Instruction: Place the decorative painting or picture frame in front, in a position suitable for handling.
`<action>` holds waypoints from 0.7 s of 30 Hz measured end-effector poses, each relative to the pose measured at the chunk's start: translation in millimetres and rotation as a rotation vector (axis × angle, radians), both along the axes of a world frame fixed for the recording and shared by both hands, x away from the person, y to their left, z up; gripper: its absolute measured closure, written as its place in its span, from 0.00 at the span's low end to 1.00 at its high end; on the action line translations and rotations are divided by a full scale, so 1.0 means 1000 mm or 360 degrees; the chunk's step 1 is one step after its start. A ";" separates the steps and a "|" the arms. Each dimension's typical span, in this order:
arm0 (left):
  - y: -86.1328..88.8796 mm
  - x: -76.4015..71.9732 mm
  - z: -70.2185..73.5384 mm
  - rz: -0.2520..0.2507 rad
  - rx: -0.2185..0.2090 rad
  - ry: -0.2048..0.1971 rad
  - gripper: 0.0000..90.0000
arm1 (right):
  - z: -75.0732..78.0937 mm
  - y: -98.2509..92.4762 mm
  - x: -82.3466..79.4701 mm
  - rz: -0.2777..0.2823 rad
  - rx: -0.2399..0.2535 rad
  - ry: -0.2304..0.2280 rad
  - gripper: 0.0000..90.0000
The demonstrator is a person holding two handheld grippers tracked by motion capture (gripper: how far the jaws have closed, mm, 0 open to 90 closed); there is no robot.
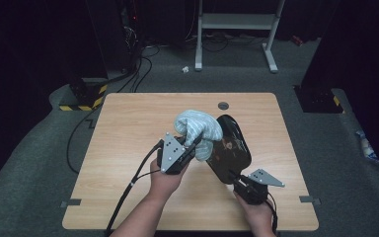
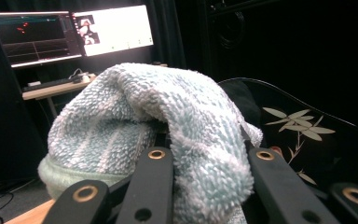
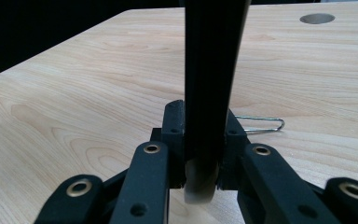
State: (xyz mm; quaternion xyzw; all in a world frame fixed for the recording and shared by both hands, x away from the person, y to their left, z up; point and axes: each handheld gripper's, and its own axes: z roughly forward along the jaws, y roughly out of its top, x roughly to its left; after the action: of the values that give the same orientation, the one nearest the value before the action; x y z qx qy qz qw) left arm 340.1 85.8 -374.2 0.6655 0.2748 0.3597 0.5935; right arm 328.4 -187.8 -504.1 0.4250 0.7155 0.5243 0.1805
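Observation:
A black lacquered tray (image 1: 233, 148) with a painted leaf sprig is held up off the wooden table (image 1: 128, 128), standing on edge. My right gripper (image 1: 234, 177) is shut on its near rim; in the right gripper view the tray (image 3: 212, 70) rises edge-on from between the pads of my right gripper (image 3: 200, 128). A fluffy pale blue towel (image 1: 197, 131) is bunched against the tray's left face. My left gripper (image 1: 193, 146) is shut on the towel (image 2: 135, 121). In the left gripper view, terry cloth fills the gap between the jaws of my left gripper (image 2: 205, 156), and the tray (image 2: 307, 135) lies behind.
A round cable hole (image 1: 223, 105) sits near the table's far edge. A thin bent wire (image 3: 261, 123) lies on the wood just behind the right jaws. Beyond the table stand a white metal frame (image 1: 237, 22) and dark equipment. Lit monitors (image 2: 74, 32) are off to one side.

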 end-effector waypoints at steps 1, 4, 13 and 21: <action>0.002 0.000 0.000 0.0007 0.0004 0.0002 0.86 | 0.000 0.000 0.000 0.0001 -0.0001 -0.0003 0.86; 0.006 0.000 -0.001 0.0019 0.0000 0.0010 0.86 | 0.000 0.000 0.000 -0.0002 -0.0007 -0.0010 0.87; -0.003 0.006 -0.004 0.0010 0.0020 0.0028 0.86 | 0.000 0.000 -0.002 0.0024 -0.0006 -0.0015 0.87; -0.017 0.018 -0.003 -0.0023 0.0004 0.0062 0.86 | 0.000 0.001 -0.003 0.0049 -0.0028 -0.0027 0.87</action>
State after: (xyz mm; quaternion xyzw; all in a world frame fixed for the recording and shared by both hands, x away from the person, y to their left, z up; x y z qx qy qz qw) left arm 358.2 68.4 -376.9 0.6751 0.2810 0.3429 0.5896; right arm 325.2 -187.1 -504.3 0.4081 0.7249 0.5242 0.1821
